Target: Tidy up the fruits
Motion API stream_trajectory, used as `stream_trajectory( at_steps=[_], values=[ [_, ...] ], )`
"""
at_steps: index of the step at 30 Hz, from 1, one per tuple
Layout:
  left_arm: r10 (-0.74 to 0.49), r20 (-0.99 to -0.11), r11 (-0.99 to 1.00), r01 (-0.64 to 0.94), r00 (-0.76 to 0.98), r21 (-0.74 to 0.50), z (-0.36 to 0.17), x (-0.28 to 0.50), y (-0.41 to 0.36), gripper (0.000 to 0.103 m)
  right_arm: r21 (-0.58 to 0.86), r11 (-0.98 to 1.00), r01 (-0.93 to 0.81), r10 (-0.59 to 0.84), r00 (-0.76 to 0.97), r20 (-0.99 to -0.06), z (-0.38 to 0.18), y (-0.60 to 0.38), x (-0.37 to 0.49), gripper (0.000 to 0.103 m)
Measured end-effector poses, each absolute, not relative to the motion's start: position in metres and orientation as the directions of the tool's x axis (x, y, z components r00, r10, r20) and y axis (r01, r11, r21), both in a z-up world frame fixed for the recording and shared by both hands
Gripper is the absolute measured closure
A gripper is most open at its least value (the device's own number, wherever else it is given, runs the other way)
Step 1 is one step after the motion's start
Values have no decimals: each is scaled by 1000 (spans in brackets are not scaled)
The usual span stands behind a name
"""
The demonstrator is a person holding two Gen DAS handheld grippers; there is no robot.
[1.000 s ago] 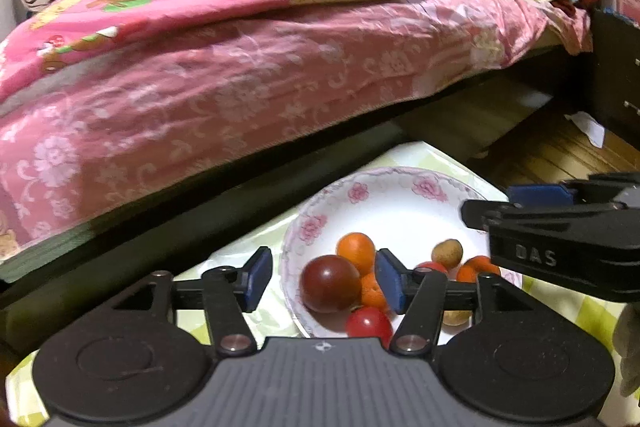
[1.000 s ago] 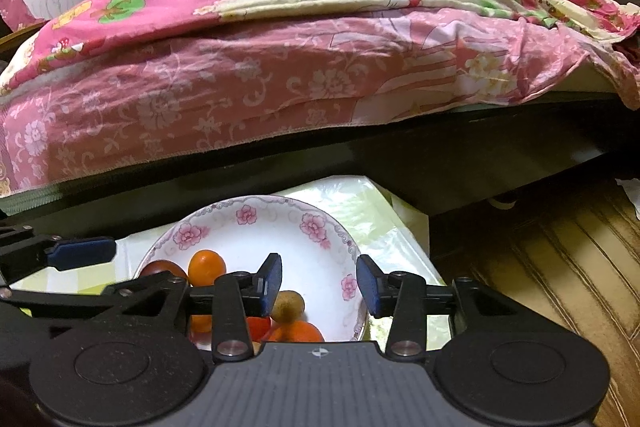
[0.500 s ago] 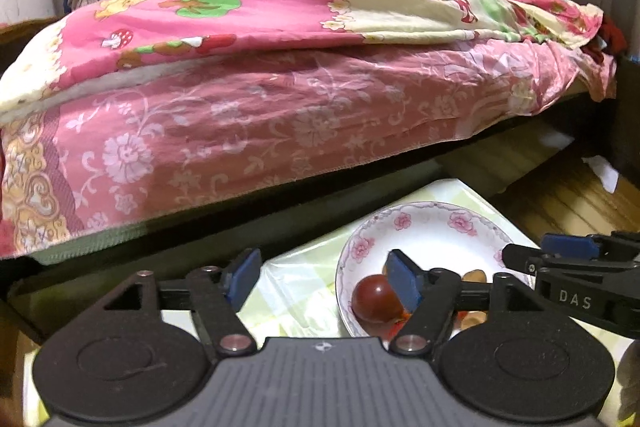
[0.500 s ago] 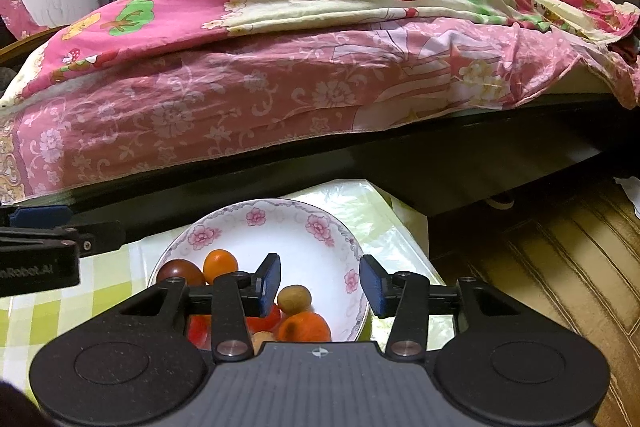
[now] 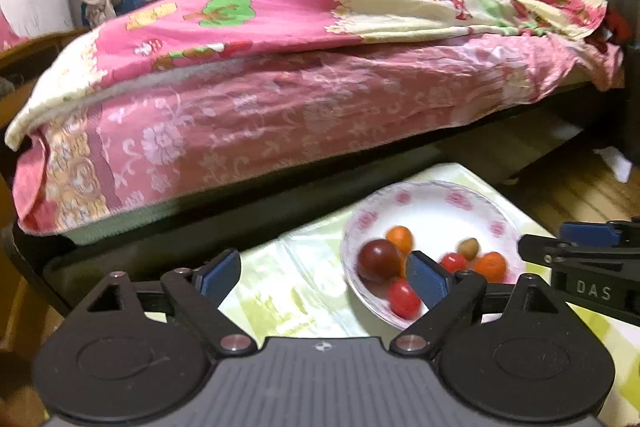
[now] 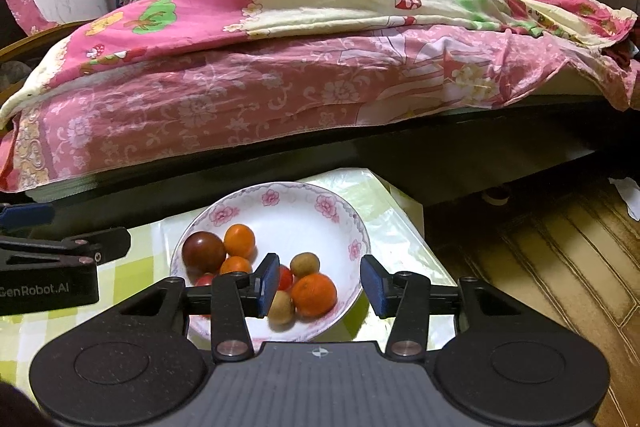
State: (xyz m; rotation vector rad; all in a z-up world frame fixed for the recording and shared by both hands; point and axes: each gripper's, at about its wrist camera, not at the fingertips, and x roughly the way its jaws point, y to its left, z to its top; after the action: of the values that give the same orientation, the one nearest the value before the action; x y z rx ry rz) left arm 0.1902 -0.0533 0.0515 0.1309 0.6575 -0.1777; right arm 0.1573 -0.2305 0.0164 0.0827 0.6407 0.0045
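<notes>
A white bowl with pink flowers [image 6: 316, 211] [image 5: 444, 203] stands on a small table with a green-checked cloth [image 6: 132, 259] [image 5: 304, 279]. It holds a dark red plum [image 6: 203, 251] [image 5: 378, 259], several oranges [image 6: 314, 294] [image 5: 400, 238], red tomatoes [image 5: 404, 298] and small brown fruits [image 6: 305, 264]. My left gripper [image 5: 326, 277] is open and empty, above the cloth left of the bowl. My right gripper [image 6: 322, 285] is open and empty, above the bowl's near right part.
A bed with pink floral covers [image 6: 280, 75] [image 5: 280, 87] runs along the far side of the table, on a dark frame. Wooden floor [image 6: 560, 267] lies to the right of the table's edge. Each gripper shows at the side of the other's view.
My left gripper has pulled back and to the left, from around the plum to over the cloth. My right gripper has risen and drawn back a little. Both stay open.
</notes>
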Motion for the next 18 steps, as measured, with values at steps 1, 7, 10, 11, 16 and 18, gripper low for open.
stream_trajectory(
  at_steps=[1, 7, 10, 11, 16, 18],
  values=[
    [-130, -624, 976, 211, 770, 56, 51, 187, -53, 6, 82, 996, 23, 31, 803, -595, 17, -231, 154, 61],
    [-121, -651, 975, 214, 749, 66, 45, 169, -57, 3, 86, 996, 24, 32, 805, -593, 19, -229, 132, 60],
    [-119, -646, 978, 202, 754, 56, 46, 160, -54, 0, 84, 996, 22, 32, 803, -595, 20, -228, 122, 60],
    [-120, -646, 979, 199, 754, 50, 46, 157, -53, 0, 85, 996, 23, 32, 803, -596, 20, -228, 119, 60],
    [-110, -648, 979, 193, 754, 59, 47, 142, -51, 0, 85, 996, 23, 33, 799, -601, 21, -225, 103, 60],
    [-109, -652, 979, 194, 750, 60, 47, 136, -51, 0, 81, 996, 21, 32, 800, -599, 22, -223, 97, 59]
  ],
)
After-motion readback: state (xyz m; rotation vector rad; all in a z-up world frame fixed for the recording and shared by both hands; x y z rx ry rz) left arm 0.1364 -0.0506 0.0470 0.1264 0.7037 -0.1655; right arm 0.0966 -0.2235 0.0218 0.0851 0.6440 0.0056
